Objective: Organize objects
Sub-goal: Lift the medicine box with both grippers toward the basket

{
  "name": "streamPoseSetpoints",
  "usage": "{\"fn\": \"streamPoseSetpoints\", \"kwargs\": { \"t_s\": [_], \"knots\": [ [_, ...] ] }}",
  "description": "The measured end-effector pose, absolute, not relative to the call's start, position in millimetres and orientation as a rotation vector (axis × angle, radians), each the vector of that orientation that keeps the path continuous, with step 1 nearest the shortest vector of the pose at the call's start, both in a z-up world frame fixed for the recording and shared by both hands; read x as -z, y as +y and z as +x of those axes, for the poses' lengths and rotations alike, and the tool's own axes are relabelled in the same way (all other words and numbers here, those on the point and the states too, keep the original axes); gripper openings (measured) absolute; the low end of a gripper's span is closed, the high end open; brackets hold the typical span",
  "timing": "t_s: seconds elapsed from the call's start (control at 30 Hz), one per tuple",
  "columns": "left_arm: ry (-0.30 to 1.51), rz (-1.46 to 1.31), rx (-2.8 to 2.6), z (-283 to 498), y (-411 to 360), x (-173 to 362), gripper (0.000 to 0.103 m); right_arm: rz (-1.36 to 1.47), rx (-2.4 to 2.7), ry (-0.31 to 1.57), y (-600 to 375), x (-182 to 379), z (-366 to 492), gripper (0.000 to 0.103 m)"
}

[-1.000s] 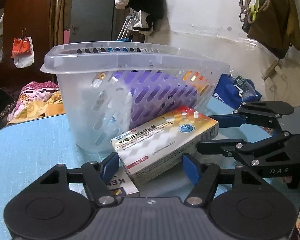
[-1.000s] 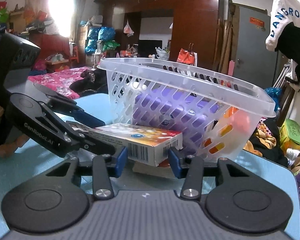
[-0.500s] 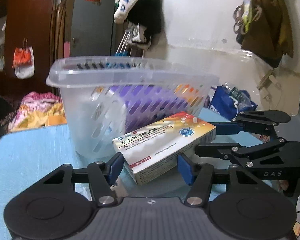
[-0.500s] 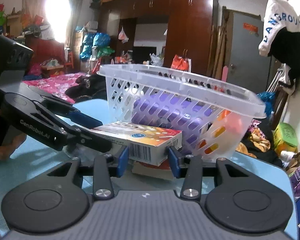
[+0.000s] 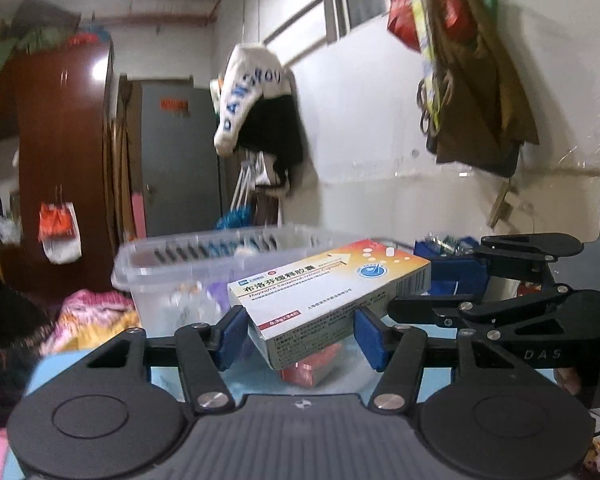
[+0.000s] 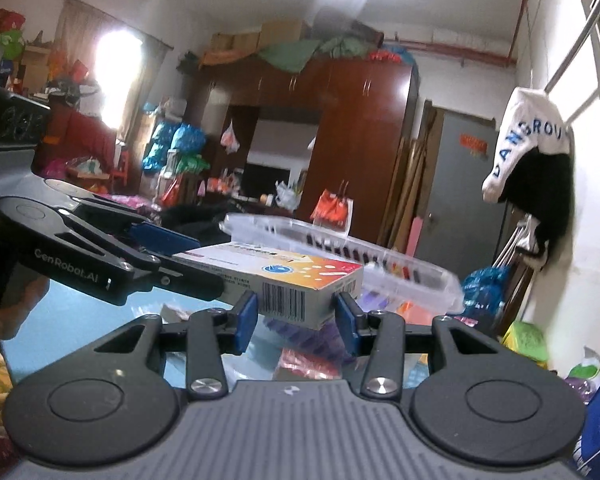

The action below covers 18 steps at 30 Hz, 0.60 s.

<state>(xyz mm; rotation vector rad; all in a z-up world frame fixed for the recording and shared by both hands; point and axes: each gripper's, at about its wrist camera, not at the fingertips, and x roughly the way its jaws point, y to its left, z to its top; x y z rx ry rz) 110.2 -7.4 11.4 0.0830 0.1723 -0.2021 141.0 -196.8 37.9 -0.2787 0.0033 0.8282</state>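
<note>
Lifted since a second ago, the ibuprofen capsule box [image 5: 328, 296] now rides level with the rim of the clear slotted basket [image 5: 204, 256], which sits at twelve o'clock behind it instead of towering over. Both my grippers clamp it: my left gripper [image 5: 300, 334] on one end, my right gripper [image 6: 296, 316] on the barcode end. "Ibuprofen Sustained-release Capsules" reads on top. "DAS" and "CenRobot.AI" mark the opposite grippers' arms.
</note>
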Motion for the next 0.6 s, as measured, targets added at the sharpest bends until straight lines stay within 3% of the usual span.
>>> {"fn": "streamPoseSetpoints", "kwargs": {
  "t_s": [0.6],
  "knots": [
    [0.021,0.180,0.184,138.4,-18.8,-78.7,0.061,-0.216,-0.794,-0.049,-188.7,-99.6,188.0,0.047]
  ]
}}
